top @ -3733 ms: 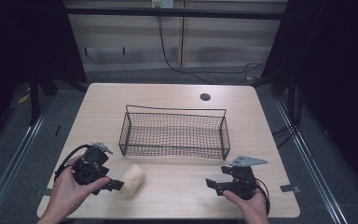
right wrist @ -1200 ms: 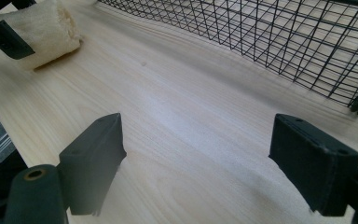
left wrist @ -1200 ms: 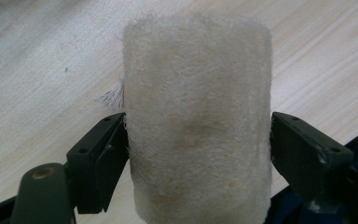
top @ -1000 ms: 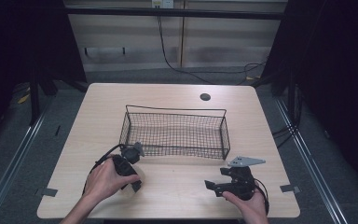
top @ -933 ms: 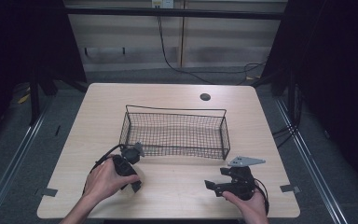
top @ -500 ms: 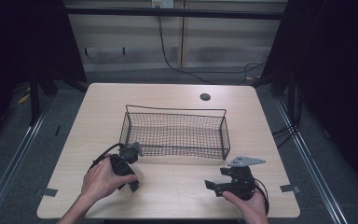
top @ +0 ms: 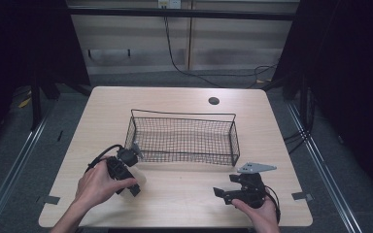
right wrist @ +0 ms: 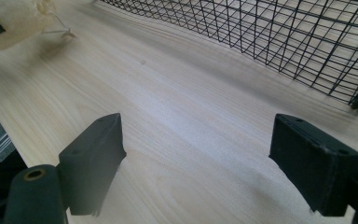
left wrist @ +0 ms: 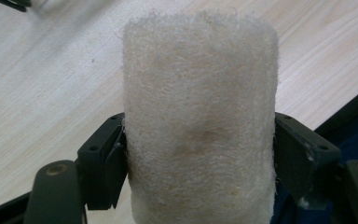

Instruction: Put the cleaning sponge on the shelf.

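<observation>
- Left hand [top: 99, 183] in from the bottom of the high view, wrapped round the black left claw [top: 132, 184] near the tabletop's front-left part, a black cable looping off its back.
- Left claw clamped on a cream, fuzzy, roll-shaped sponge pad [left wrist: 199, 126]; in the left gripper view a jaw pressed against each flank of the roll, fibres bulging slightly over the jaw edges.
- Same roll barely seen in the high view (mostly hidden under the hand and the claw), a pale patch [top: 139, 177] just beside the claw's tip; whether resting on the wood or lifted off it, cannot tell.
- Pale light-wood tabletop [top: 184, 187] with rounded corners, bare between the two hands; a small dark round hole [top: 213, 101] near the far edge.
- Black rectangular wire-mesh basket [top: 183, 137] near the middle of the tabletop, upright, nothing seen inside; left claw just beside its front-left corner.
- Right claw [top: 222, 194] at the front right, well apart from the left one, a grey three-cornered plate [top: 256, 168] on top, held from below by the right hand [top: 258, 212].
- Right claw spread wide with nothing between the jaws (bare wood in the gap, in the right gripper view), the basket's mesh wall [right wrist: 279, 32] across the top, and the cream roll [right wrist: 23, 18] at the upper left corner, blurred.
</observation>
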Available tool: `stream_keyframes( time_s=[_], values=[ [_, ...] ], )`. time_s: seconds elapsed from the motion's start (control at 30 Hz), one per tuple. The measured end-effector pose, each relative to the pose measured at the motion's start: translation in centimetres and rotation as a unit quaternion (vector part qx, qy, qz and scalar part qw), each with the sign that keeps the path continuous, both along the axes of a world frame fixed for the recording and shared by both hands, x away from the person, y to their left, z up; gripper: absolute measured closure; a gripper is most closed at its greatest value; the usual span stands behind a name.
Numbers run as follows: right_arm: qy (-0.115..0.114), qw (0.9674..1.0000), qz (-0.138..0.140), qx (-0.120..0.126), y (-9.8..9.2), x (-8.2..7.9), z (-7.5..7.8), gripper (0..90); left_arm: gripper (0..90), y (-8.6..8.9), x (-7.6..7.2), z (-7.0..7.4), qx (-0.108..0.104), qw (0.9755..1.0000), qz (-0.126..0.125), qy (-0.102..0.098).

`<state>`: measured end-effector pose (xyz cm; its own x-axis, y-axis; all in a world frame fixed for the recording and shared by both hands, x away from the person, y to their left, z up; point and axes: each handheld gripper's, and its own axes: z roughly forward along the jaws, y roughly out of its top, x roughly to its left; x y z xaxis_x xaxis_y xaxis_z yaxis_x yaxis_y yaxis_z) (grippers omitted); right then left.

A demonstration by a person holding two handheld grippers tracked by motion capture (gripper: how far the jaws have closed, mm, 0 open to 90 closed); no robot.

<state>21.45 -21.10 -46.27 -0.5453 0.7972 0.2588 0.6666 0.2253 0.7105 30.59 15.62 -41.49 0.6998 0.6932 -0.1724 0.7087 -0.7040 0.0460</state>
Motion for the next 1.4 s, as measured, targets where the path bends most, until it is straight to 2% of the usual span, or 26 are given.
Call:
stream_keyframes(
  time_s=[0.47, 0.57, 0.6, 0.97, 1.17, 1.4],
  values=[
    [0.003, 1.0000, -0.001, 0.001, 0.0, 0.0, 0.0, 17.2, 26.4, 0.4, 0.1, 1.9, -0.019, 0.9998, -0.005, -0.009],
    [0.002, 1.0000, -0.001, 0.001, 0.0, 0.0, 0.0, 17.2, 26.4, 0.4, 0.1, 2.4, -0.020, 0.9997, -0.006, -0.015],
    [0.003, 1.0000, -0.001, 0.001, 0.0, 0.0, 0.0, 17.2, 26.4, 0.3, 0.0, 2.7, -0.013, 0.9998, -0.007, -0.016],
    [0.003, 1.0000, -0.001, 0.001, 0.0, 0.0, 0.0, 17.1, 26.4, 0.1, 0.1, 3.4, -0.020, 0.9996, -0.013, -0.014],
    [0.003, 1.0000, 0.000, 0.000, 0.0, 0.0, 0.0, 17.2, 26.4, 0.3, 0.1, 4.2, -0.022, 0.9995, -0.011, -0.019],
    [0.004, 1.0000, 0.000, 0.000, 0.1, 0.0, 0.0, 17.1, 26.4, 0.2, 0.2, 5.2, -0.022, 0.9993, -0.021, -0.020]
  ],
)
